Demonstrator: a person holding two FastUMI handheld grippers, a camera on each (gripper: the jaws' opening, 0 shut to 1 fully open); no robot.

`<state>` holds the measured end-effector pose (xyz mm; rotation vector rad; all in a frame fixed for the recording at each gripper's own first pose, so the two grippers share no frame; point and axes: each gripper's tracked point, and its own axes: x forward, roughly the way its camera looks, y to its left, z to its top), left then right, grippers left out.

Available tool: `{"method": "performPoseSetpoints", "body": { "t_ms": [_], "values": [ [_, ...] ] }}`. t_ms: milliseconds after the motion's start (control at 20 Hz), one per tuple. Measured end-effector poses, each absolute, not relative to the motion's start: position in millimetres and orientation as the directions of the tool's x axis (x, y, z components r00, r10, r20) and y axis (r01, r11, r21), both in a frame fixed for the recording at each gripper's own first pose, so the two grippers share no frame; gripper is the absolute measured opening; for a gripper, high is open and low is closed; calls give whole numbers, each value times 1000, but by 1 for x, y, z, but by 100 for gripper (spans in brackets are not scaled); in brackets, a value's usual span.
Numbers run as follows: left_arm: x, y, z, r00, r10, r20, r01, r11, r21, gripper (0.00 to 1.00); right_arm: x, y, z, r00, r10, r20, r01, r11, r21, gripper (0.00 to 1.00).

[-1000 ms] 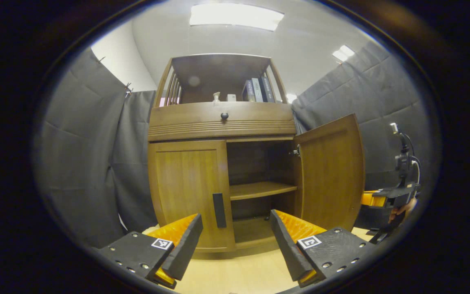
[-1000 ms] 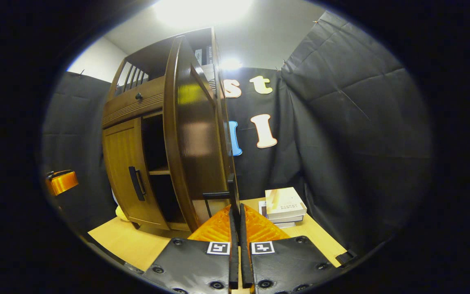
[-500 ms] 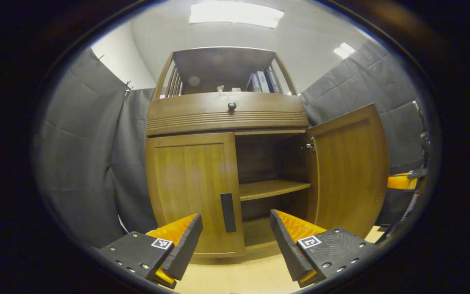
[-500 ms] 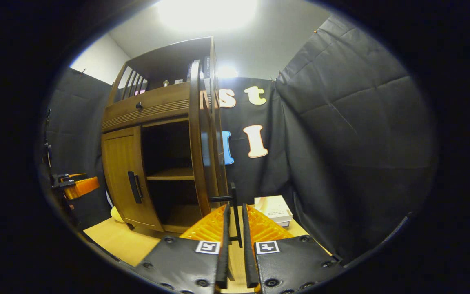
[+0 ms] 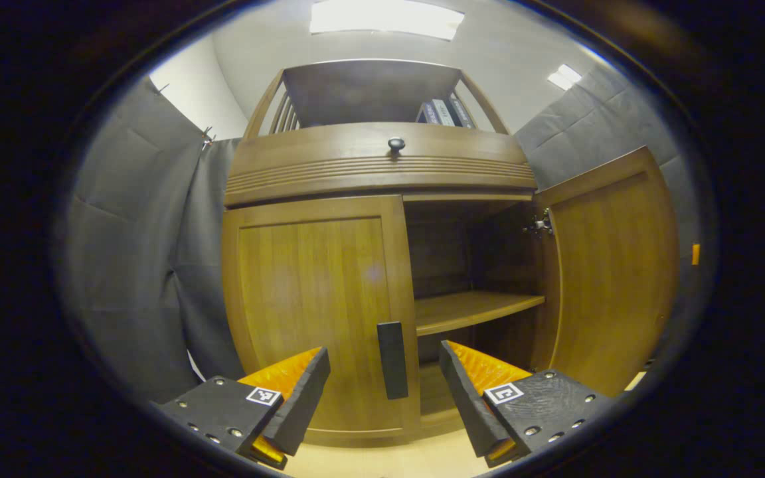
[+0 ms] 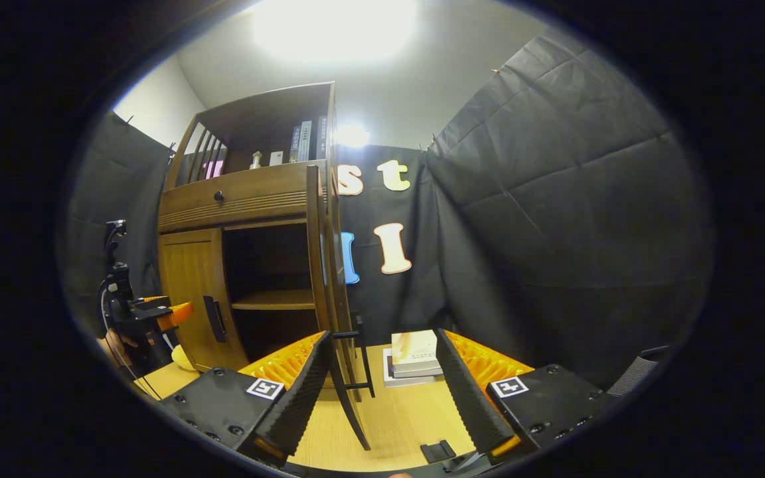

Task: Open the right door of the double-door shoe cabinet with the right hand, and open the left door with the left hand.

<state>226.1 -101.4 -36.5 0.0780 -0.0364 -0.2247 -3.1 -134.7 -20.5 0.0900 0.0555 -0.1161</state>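
A wooden double-door shoe cabinet [image 5: 382, 172] stands against the booth's black cloth wall. Its right door [image 5: 611, 265] stands swung wide open, showing a bare inner shelf [image 5: 472, 309], so the first half of the task looks done. The right tongs [image 6: 379, 382] sit just in front of that door's free edge with their fingers spread apart and holding nothing; the door's dark bar handle [image 6: 360, 355] lies between them, apparently untouched. The left door [image 5: 316, 299] is shut, flush with the cabinet front. The left tongs [image 5: 382, 392] hover close before it, fingers wide apart and empty, with the left door's dark vertical handle [image 5: 392, 360] lined up in the gap between them but apparently a little farther off. The step in hand seems to be the approach to the left door. The next move likely calls for advancing until the fingers straddle that handle, closing on it, then pulling outward and leftward along the hinge's arc.
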Motion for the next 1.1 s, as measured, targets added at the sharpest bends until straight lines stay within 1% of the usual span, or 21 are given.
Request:
{"method": "performPoseSetpoints", "body": {
  "t_ms": [100,150,200,250,300,350,400,450,500,750,850,900,950,1050,1100],
  "values": [
    [243,-103,-43,976,-215,21,213,974,72,96,-12,-142,-20,988,-139,-67,144,987,73,92],
    [251,-105,-47,976,-216,17,214,974,69,96,-16,-146,-21,986,-152,-71,157,985,69,97],
    [261,-109,-50,976,-216,12,215,974,69,96,-19,-150,-21,984,-164,-73,169,983,69,92],
    [269,-110,-52,978,-209,12,208,975,75,96,-22,-154,-22,981,-176,-78,182,981,72,92],
    [277,-112,-54,979,-203,9,202,976,82,96,-25,-157,-23,979,-187,-82,193,978,76,97],
    [284,-114,-58,980,-197,4,196,977,89,96,-27,-160,-24,976,-199,-85,206,975,80,97],
    [291,-115,-62,981,-192,-2,191,977,90,94,-29,-164,-23,974,-211,-85,218,972,84,92],
    [296,-116,-65,982,-190,-10,190,978,86,95,-31,-166,-23,972,-220,-85,227,970,88,92],
    [301,-117,-71,982,-189,-24,190,979,77,96,-32,-168,-23,970,-226,-87,234,968,90,97],
    [322,-115,-91,985,-158,-75,160,987,26,96,-35,-175,-26,964,-247,-98,255,963,89,98],
    [328,-115,-98,982,-161,-96,162,987,1,85,-35,-176,-26,965,-244,-100,253,963,93,98],
    [333,-119,-104,975,-191,-109,190,982,-19,80,-35,-176,-26,965,-243,-98,252,963,93,98],
    [337,-125,-107,974,-201,-107,197,979,-42,67,-34,-177,-25,966,-239,-98,248,964,92,98],
    [335,-127,-110,973,-197,-122,196,980,-20,43,-34,-179,-27,965,-241,-100,250,965,85,98],
    [321,-123,-104,977,-180,-115,181,983,-1,42,-34,-181,-26,964,-246,-98,254,964,79,98]
  ]
}}
